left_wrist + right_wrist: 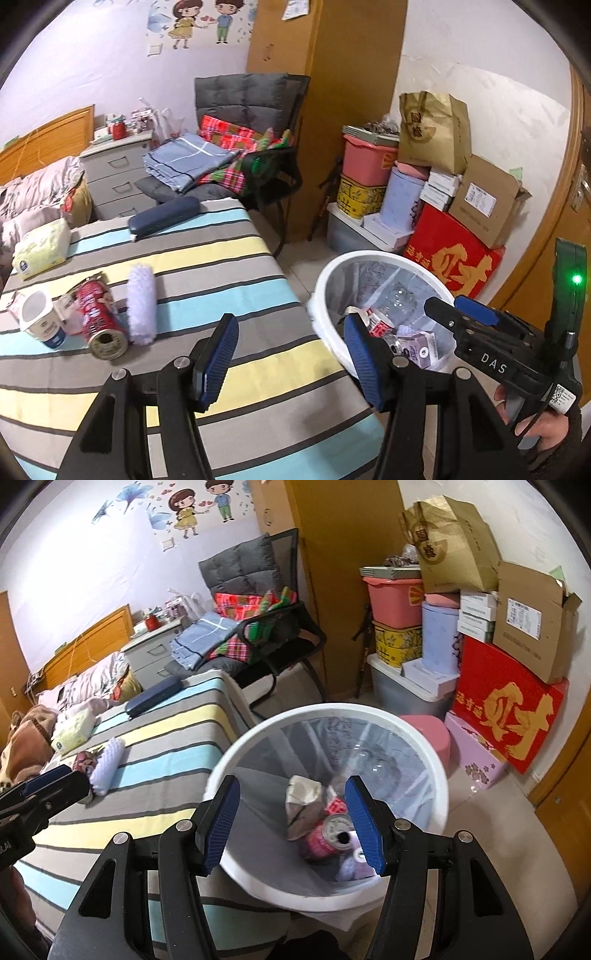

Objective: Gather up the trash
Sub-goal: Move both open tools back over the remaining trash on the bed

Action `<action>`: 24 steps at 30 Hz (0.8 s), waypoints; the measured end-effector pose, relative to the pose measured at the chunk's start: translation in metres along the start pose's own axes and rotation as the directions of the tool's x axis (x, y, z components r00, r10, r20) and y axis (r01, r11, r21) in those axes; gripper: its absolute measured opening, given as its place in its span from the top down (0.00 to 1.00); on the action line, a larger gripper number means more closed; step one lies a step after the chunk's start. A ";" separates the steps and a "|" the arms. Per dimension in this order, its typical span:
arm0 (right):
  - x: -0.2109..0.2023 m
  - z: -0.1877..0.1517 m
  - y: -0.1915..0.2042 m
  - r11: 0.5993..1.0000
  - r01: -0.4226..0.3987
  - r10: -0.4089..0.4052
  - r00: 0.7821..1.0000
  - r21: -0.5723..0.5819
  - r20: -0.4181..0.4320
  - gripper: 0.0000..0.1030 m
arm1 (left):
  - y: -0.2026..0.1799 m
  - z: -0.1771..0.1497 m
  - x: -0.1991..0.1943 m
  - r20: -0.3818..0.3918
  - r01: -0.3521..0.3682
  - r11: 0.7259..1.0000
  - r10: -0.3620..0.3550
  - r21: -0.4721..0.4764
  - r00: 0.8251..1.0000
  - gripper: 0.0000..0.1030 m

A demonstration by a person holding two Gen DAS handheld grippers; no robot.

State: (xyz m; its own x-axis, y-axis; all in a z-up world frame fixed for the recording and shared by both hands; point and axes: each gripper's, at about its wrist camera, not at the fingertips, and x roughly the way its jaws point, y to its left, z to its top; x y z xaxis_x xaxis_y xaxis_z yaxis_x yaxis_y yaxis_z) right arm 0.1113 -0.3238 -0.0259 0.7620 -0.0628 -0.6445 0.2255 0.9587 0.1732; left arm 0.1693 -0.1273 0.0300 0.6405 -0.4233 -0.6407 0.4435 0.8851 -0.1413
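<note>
Both the left gripper (291, 358) and the right gripper (291, 823) are held wide and empty. The red can (100, 322) near the bed's (207, 266) left edge is judged light, stiff, slippery; its round body should be gripped across.

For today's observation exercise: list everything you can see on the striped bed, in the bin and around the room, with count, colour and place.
Can: one, red, lying on bed.
Cup: one, white, beside can.
Roller: one, white, right of can.
Tissue pack: one, yellow, on bed.
Case: one, navy, bed's far end.
Bin: one, white, beside bed, holding trash.
Chair: one, grey, cloths on it.
Boxes: several, stacked by wall.
Left gripper: open, empty.
Right gripper: open, above bin.
</note>
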 end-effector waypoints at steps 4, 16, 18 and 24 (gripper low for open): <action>0.000 -0.001 0.013 1.000 -0.020 0.020 1.000 -0.016 0.001 0.41 | 0.017 -0.004 -0.010 0.010 -0.029 0.999 0.030 -0.020 1.000 0.42; 0.006 -0.002 0.060 0.994 -0.085 0.085 0.996 -0.074 -0.002 0.41 | 0.077 -0.015 -0.038 0.045 -0.106 0.989 0.111 -0.101 0.993 0.42; 0.009 -0.002 0.069 0.991 -0.101 0.101 0.995 -0.083 -0.007 0.41 | 0.088 -0.019 -0.043 0.047 -0.123 0.986 0.129 -0.112 0.991 0.42; 0.018 -0.002 0.098 0.982 -0.144 0.142 0.989 -0.126 -0.028 0.41 | 0.133 -0.028 -0.057 0.054 -0.181 0.968 0.193 -0.176 0.980 0.42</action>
State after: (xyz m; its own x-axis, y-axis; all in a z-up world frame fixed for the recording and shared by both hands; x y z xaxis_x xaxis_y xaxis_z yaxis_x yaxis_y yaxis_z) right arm 0.1455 -0.2307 -0.0218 0.7691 0.0817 -0.6339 0.0350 0.9849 0.1694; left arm 0.1746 0.0200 0.0267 0.7469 -0.2538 -0.6146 0.2027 0.9672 -0.1531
